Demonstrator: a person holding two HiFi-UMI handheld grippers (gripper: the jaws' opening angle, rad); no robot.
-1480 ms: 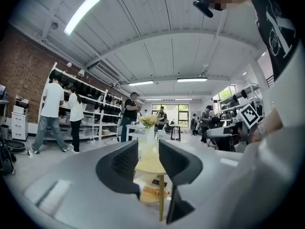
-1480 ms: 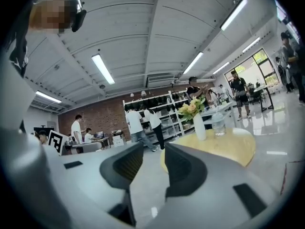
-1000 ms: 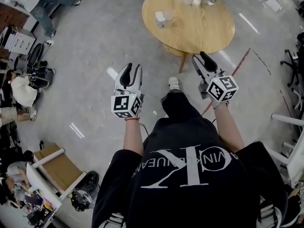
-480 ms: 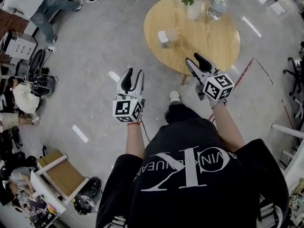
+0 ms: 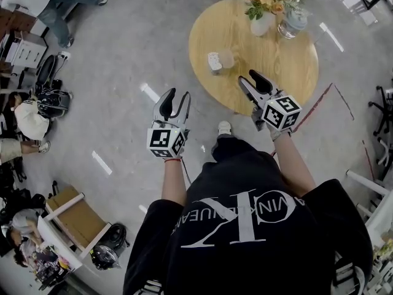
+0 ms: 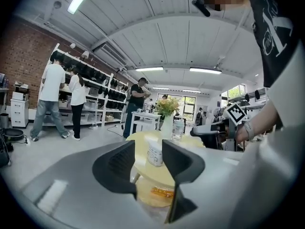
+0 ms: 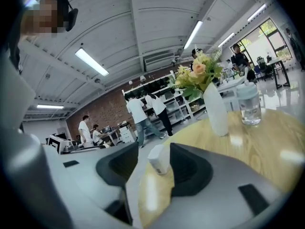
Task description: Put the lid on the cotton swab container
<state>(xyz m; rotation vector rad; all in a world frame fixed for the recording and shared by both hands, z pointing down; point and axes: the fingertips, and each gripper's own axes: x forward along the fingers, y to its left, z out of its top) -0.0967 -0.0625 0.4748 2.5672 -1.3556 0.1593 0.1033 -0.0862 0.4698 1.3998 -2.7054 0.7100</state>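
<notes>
The left gripper (image 5: 178, 94) and right gripper (image 5: 248, 77) have matt, pale plastic-looking shells and black jaw linings, ribbed on the left one. Ahead of them the table (image 5: 295, 66) is pale wood, smooth with a soft sheen. The floor (image 5: 135, 54) below is grey and glossy.

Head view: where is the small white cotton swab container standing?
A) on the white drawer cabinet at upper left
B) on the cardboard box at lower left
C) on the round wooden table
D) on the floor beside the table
C: the cotton swab container stands upright on the round wooden table, apart from the flower vase farther back on the same top.
</notes>
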